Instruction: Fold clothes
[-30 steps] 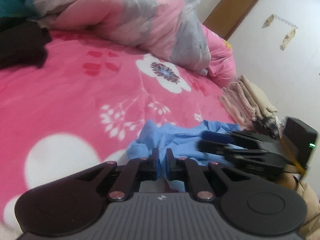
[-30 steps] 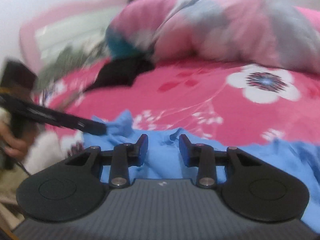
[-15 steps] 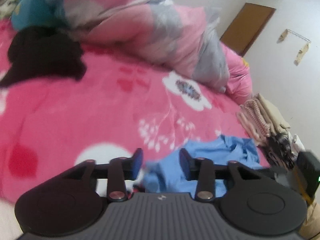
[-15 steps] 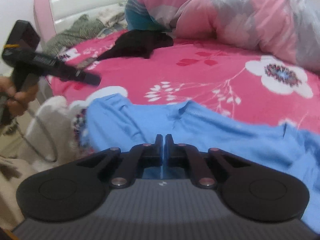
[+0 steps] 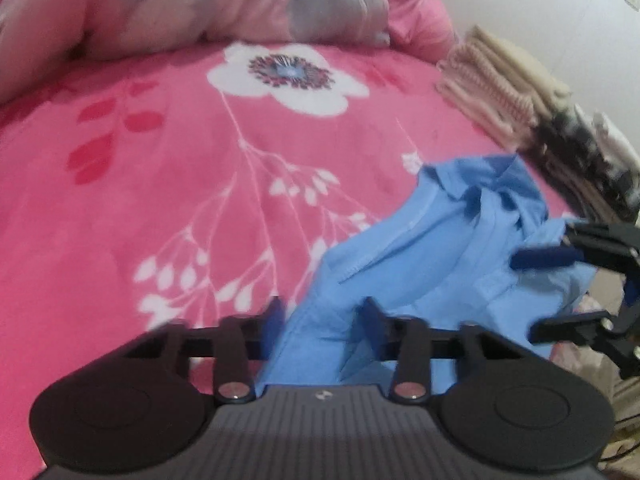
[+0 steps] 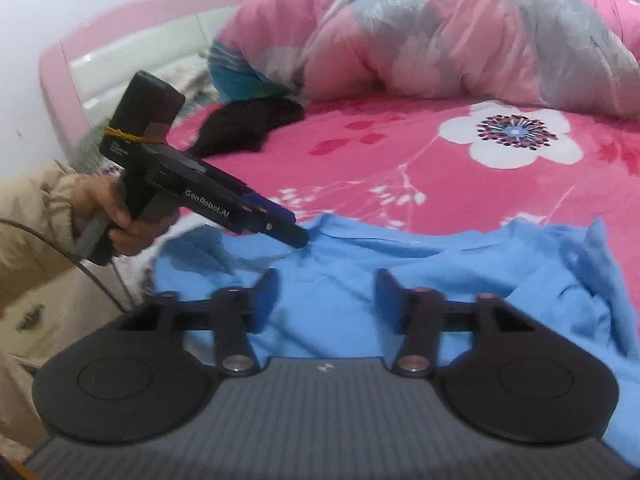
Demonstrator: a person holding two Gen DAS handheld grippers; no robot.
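A light blue shirt [image 5: 440, 248] lies crumpled on the pink flowered bedspread [image 5: 180, 200]. My left gripper [image 5: 322, 316] is at its near-left edge. Its jaws are closing, with a fold of the blue cloth between them, and the pads still stand apart from it. In the right wrist view the shirt [image 6: 440, 280] spreads across the foreground, and my right gripper [image 6: 324, 296] hovers over it. Those jaws are opening, and cloth lies under the gap, not pinched. The left gripper [image 6: 298, 236] touches the shirt's far-left edge there. The right gripper [image 5: 528, 296] shows at the right edge.
A bunched pink and grey duvet [image 6: 440, 40] fills the back of the bed. A black garment [image 6: 248, 128] lies near the pink headboard [image 6: 120, 48]. A stack of folded clothes [image 5: 500, 80] sits at the bed's right edge. A hand [image 6: 120, 216] in a beige sleeve holds the left gripper.
The left gripper let go of the shirt, swung away, then came back down onto its edge. The right gripper went from shut on the blue cloth to open.
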